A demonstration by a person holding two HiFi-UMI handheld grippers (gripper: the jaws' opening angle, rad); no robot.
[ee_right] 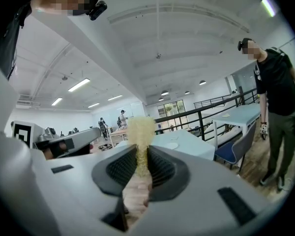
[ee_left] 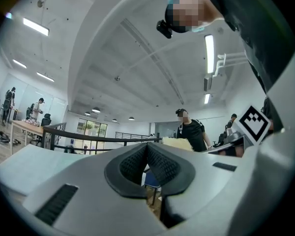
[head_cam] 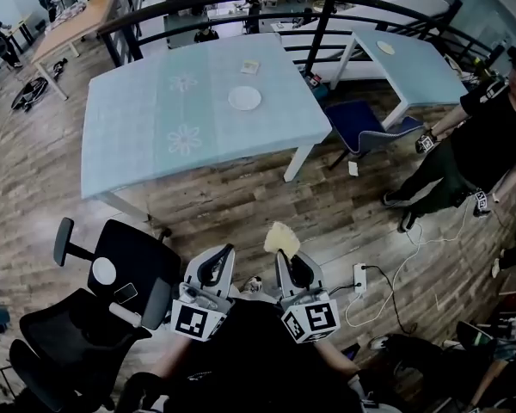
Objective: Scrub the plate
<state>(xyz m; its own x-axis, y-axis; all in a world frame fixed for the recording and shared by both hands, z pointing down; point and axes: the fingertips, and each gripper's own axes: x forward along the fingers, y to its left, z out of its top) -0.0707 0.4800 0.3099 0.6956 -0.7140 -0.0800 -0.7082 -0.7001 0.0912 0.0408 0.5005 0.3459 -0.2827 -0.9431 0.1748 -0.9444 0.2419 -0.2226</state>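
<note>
A small white plate (head_cam: 245, 98) lies on the light blue table (head_cam: 155, 136), well ahead of both grippers; it shows far off as the plate (ee_right: 172, 145) in the right gripper view. My right gripper (head_cam: 285, 261) (ee_right: 140, 163) is shut on a pale yellow scrub sponge (head_cam: 281, 239) (ee_right: 140, 132), which sticks up past the jaws. My left gripper (head_cam: 217, 263) (ee_left: 147, 156) is shut with nothing between its pads. Both are held close to my body, over the wooden floor and short of the table.
A small pale object (head_cam: 250, 67) lies beyond the plate. A black office chair (head_cam: 112, 282) stands at my left. A blue chair (head_cam: 361, 127) and a second table (head_cam: 413, 63) are at the right, with a person in black (head_cam: 482, 144). A power strip (head_cam: 359, 275) and cables lie on the floor.
</note>
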